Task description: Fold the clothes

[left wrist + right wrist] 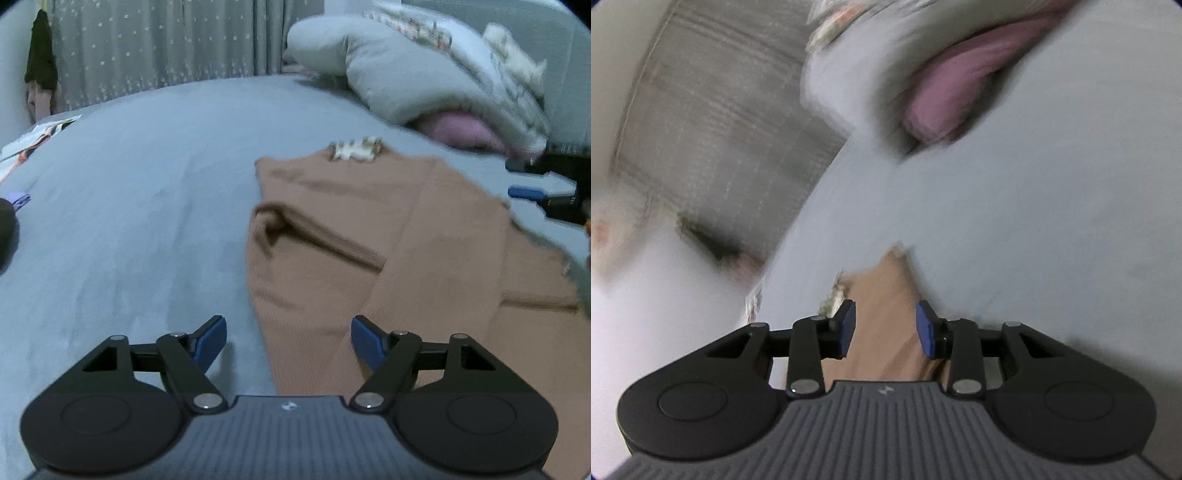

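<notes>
so the brown sweater (pixel 369 236) is lying flat on the grey-blue bed sheet (pixel 129 221), with one sleeve folded across its front and a pale patterned collar bit (pixel 356 149) at its far edge. everything below is placed relative to that sweater

left gripper (pixel 288 341) is tilted down over the sweater's near left edge, jaws spread wide, nothing between the blue pads (pixel 210 339). one pad sits over bare sheet just left of the sweater, the other over the brown knit

right gripper (pixel 885 328) shows up in the left view at the sweater's far right corner, lying sideways. its own view is rolled and really blurry. jaws are partly apart with brown fabric showing in the gap, and the pads don't seem to press on it, looks loose to me

beyond the sweater there's a bunched grey duvet (pixel 406 74) with something pink (pixel 461 129) under it, and a grey curtain (pixel 155 48) further back, left of the duvet
</notes>
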Demonstrator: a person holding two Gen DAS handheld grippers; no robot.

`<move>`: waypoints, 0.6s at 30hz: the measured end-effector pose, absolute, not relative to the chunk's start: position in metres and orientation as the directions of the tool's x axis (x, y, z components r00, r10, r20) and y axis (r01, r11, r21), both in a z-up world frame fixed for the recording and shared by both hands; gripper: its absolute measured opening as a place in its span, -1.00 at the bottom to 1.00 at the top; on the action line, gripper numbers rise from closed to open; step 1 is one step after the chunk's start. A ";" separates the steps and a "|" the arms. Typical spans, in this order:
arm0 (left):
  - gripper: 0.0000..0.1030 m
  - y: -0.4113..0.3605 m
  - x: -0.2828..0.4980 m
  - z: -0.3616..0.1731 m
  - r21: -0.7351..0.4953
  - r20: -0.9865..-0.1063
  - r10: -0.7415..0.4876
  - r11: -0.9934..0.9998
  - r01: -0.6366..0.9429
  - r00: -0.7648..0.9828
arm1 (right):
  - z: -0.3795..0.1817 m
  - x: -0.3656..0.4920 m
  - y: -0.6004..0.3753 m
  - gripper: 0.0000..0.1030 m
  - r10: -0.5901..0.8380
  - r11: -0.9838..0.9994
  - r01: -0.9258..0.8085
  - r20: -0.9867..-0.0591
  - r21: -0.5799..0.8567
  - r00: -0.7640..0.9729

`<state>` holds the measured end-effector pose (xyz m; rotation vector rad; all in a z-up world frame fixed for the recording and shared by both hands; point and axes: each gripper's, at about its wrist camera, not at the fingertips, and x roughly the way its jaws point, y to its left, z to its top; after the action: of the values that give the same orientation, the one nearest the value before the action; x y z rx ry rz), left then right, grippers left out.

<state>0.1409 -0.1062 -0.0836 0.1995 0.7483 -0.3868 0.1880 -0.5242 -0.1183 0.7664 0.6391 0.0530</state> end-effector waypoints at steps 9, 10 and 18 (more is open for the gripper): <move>0.47 -0.081 0.161 -0.072 0.021 -0.661 -0.226 0.948 0.319 0.716 | -0.105 0.166 -0.532 -0.02 0.120 0.764 0.292 -0.571 0.575 0.812; 0.47 -0.081 0.165 -0.070 0.030 -0.653 -0.228 0.945 0.326 0.722 | -0.105 0.166 -0.532 -0.01 0.127 0.760 0.289 -0.569 0.582 0.813; 0.39 -0.113 0.198 -0.074 0.288 -0.595 -0.227 0.835 0.469 0.771 | -0.103 0.165 -0.522 0.06 0.228 0.737 0.230 -0.554 0.635 0.800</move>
<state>0.1978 -0.1126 -0.0735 0.4431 0.5767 -0.3909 0.1650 -0.5224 -0.1030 0.7565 0.6593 -0.0009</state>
